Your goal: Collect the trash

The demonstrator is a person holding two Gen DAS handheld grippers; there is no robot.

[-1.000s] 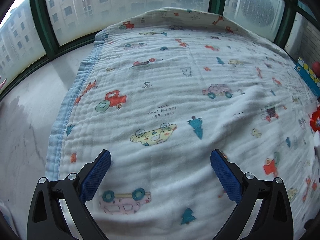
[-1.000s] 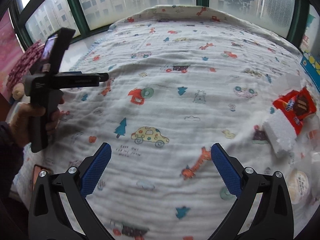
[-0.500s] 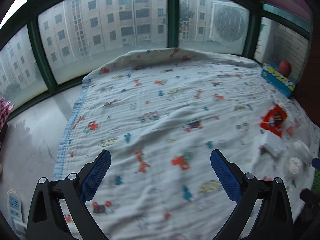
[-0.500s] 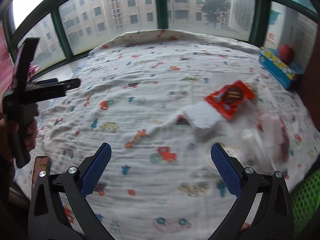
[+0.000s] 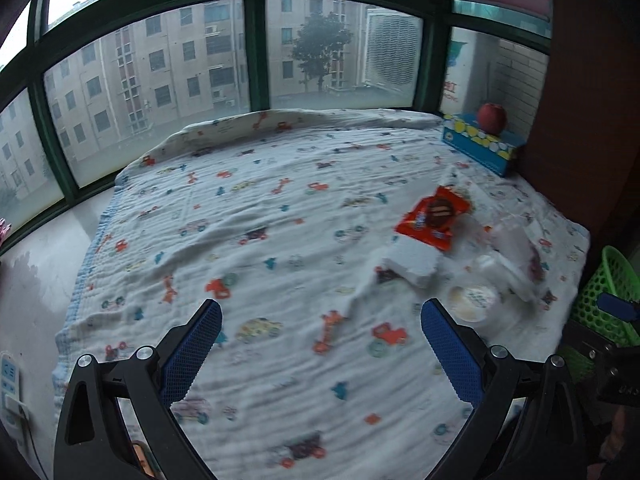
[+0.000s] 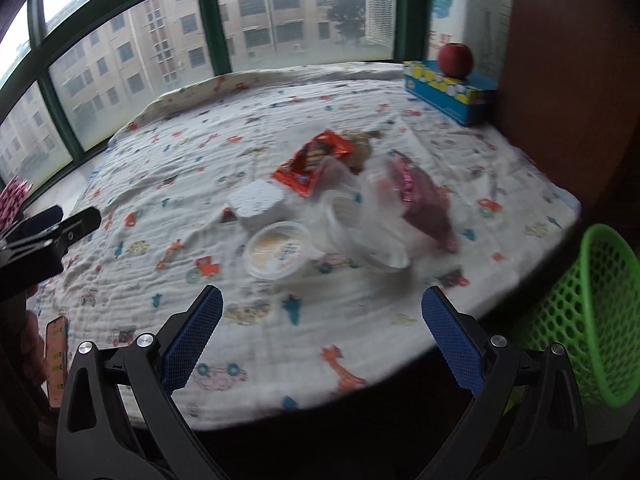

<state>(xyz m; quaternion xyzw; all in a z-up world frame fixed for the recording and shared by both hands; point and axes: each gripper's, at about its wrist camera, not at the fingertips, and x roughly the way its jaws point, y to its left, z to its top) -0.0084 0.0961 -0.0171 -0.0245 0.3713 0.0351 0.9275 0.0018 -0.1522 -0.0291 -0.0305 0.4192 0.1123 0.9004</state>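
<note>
Trash lies in a cluster on a cartoon-print blanket (image 6: pixel 200 152): an orange snack wrapper (image 6: pixel 314 162), a white foam block (image 6: pixel 258 202), a round lidded tub (image 6: pixel 278 256), clear plastic containers (image 6: pixel 368 232) and a purple wrapper (image 6: pixel 424 204). The left wrist view shows the same wrapper (image 5: pixel 434 216), foam block (image 5: pixel 410 262) and tub (image 5: pixel 474 302) at the right. My right gripper (image 6: pixel 322 324) is open and empty, short of the tub. My left gripper (image 5: pixel 320 334) is open and empty, left of the pile. A green mesh basket (image 6: pixel 596 320) stands beside the blanket's right edge.
A blue patterned box (image 6: pixel 448 90) with a red apple (image 6: pixel 455 59) on top sits at the far right corner by a brown panel (image 6: pixel 568 80). Green-framed windows (image 5: pixel 256 48) run behind. A phone (image 6: pixel 56 356) is held at the lower left; a white remote (image 5: pixel 10 384) lies left.
Both grippers have pulled back and swung right: the trash pile and the green basket have come into view, and the blanket looks farther away. Both stay open.
</note>
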